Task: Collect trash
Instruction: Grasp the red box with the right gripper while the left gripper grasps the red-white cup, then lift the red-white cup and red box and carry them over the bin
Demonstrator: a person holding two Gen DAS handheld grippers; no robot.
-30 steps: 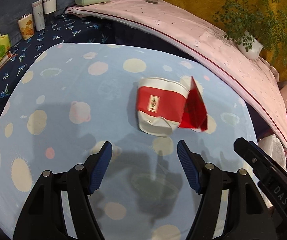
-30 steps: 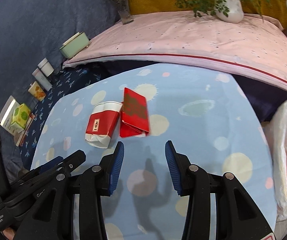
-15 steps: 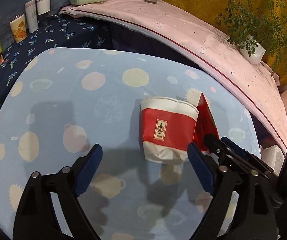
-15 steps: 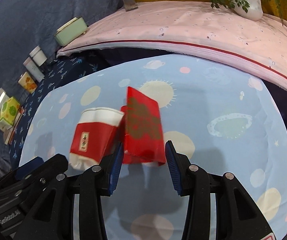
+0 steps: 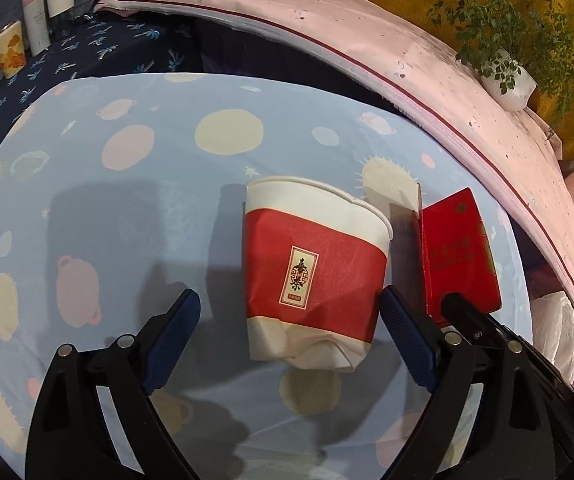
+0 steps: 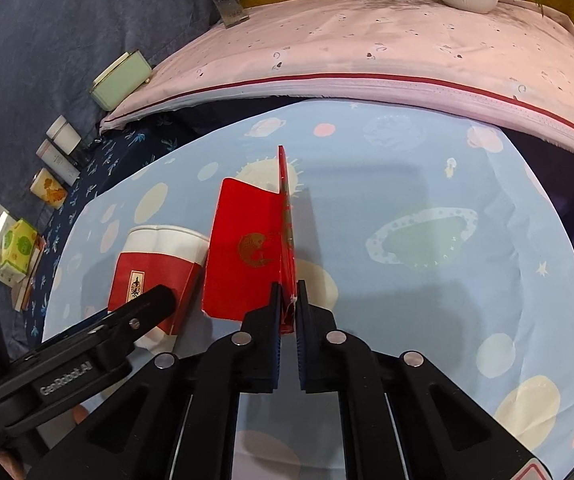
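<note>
A crumpled red-and-white paper cup (image 5: 315, 276) with a matt, creased skin lies on smooth pale-blue printed cloth (image 5: 127, 216), and at its three o'clock stands a glossy red card envelope (image 6: 253, 256), pinched between ribbed blue pads (image 6: 275, 344) of matt black plastic.

Crushed cup (image 5: 315, 276) lies on tablecloth (image 5: 127, 200), folded envelope (image 5: 461, 256) just right of it.

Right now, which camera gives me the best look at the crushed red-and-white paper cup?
The left wrist view. The paper cup lies centred and unobstructed there, with its label, rim and crumpled base all visible between the wide-open pads of the left hand-held gripper. In the right wrist view the cup sits off to the left, with that gripper's black finger covering its lower part.
</note>
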